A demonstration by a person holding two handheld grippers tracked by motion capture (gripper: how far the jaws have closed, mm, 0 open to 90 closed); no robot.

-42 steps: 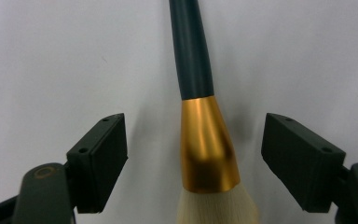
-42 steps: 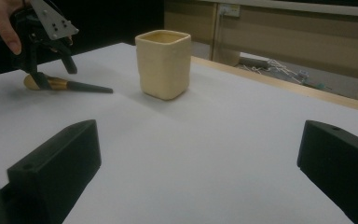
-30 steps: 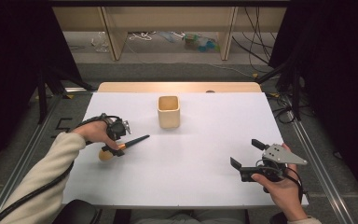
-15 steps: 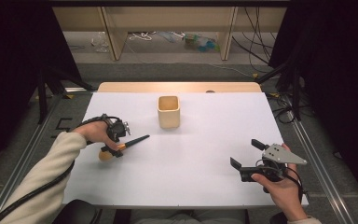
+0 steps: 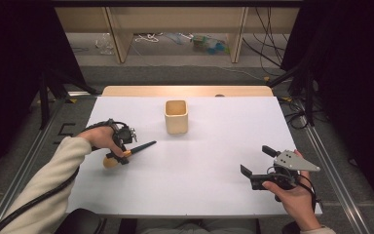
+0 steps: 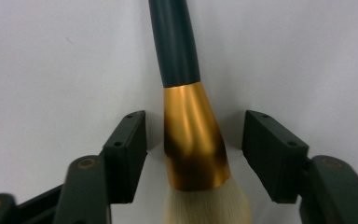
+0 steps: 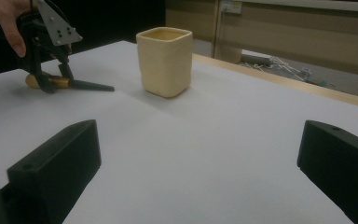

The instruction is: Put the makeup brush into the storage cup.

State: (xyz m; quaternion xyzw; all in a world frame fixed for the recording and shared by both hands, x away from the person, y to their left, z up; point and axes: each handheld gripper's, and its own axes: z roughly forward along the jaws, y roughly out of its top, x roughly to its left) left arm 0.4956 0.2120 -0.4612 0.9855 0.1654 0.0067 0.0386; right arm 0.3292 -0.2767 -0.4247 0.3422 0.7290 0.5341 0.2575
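Overall, the white table (image 5: 190,195) was the largest item, its surface bare apart from three groups of things.

Item: one cream cup (image 5: 176,116), square-sided with rounded corners, upright near the far middle of the table, well apart from both grippers. From the right gripper view it stood past the jaws, its mouth open upward.

Item: right gripper (image 5: 256,167), held in the person's right hand (image 5: 294,200) at the near right corner, a grey three-cornered plate on top. Its jaws stood wide apart with nothing between them, pointing across the table toward the cup.

Item: left gripper (image 5: 118,154), held in the person's left hand (image 5: 97,138) at the left side of the table, a cream sleeve (image 5: 44,187) behind it. Its jaws stood either side of the brush's gold band, a narrow gap visible on each side, neither pad touching.

Item: one brush (image 6: 186,126), lying flat on the table; dark handle pointing toward the cup, gold band in the middle, pale bristles at the end nearest the left hand.
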